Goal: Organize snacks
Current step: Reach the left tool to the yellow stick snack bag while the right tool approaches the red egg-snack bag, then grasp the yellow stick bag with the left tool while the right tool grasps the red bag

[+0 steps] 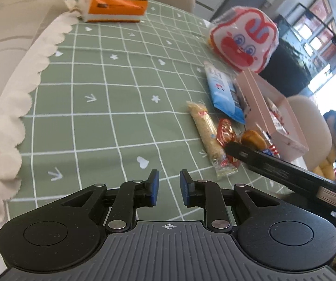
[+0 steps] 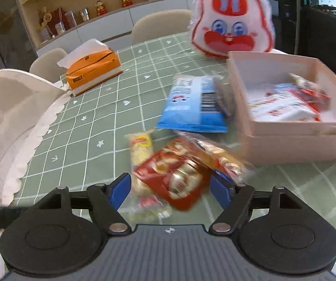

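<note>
A pink box (image 2: 292, 138) stands on the green checked tablecloth and holds several wrapped snacks (image 2: 285, 107). It also shows in the left wrist view (image 1: 273, 117). Before it lie a blue packet (image 2: 191, 105), a pale long snack (image 2: 142, 159), a red packet (image 2: 175, 178) and an orange-brown cake pack (image 2: 221, 159). My right gripper (image 2: 170, 190) is open, low over the table, with its jaws either side of the red packet. My left gripper (image 1: 169, 188) is open and empty over bare cloth, left of the pale snack (image 1: 206, 135). The right gripper's finger (image 1: 280, 166) reaches in beside the red packet (image 1: 226, 133).
A red-and-white rabbit-face bag (image 2: 233, 21) stands behind the box. An orange tissue box (image 2: 93, 70) sits at the far left of the table. A white scalloped cloth edge (image 1: 9, 121) runs along the left side. Chairs (image 2: 158, 25) stand beyond the table.
</note>
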`<action>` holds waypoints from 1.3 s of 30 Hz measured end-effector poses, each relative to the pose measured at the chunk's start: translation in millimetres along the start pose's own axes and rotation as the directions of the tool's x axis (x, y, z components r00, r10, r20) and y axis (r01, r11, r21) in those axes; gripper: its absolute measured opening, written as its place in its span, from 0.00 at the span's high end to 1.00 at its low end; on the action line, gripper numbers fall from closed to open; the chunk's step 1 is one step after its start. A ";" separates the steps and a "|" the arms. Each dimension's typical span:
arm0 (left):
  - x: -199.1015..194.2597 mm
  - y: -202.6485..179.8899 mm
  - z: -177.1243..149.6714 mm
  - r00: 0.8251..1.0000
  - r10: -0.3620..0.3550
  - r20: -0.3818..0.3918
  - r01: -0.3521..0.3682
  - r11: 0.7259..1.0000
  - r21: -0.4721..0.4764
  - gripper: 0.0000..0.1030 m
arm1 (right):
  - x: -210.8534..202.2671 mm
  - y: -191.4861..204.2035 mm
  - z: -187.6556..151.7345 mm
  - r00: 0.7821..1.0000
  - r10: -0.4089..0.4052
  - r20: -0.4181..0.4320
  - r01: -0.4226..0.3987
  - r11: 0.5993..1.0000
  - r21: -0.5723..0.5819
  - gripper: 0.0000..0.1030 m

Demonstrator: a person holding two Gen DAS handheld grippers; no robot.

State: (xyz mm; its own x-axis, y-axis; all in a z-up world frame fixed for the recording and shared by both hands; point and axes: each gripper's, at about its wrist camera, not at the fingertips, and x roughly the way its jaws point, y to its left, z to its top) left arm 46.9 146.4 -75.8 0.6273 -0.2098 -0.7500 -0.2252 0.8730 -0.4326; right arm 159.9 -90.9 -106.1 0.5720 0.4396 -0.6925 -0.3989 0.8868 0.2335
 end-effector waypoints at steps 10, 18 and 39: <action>-20.3 20.0 -21.7 1.000 -0.010 0.003 0.010 0.998 -0.062 0.77 | 46.9 15.6 21.2 0.998 -0.051 -0.036 0.051 0.999 0.010 0.17; -20.7 36.5 -21.3 1.000 -0.009 -0.003 0.008 0.996 -0.084 0.77 | 17.5 49.9 -4.3 0.997 0.060 -0.046 -0.066 0.989 -0.134 0.54; 24.5 -19.3 0.8 0.992 -0.111 -0.051 0.109 0.993 -0.043 0.77 | -57.5 0.1 -52.3 1.000 0.019 0.013 -0.017 0.993 -0.116 0.67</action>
State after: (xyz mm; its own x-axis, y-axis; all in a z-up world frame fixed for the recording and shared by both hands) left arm 67.2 124.8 -85.4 0.6093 -0.3282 -0.7219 -0.1871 0.8251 -0.5331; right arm 89.5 -123.6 -102.0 0.5741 0.4579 -0.6788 -0.4889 0.8567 0.1644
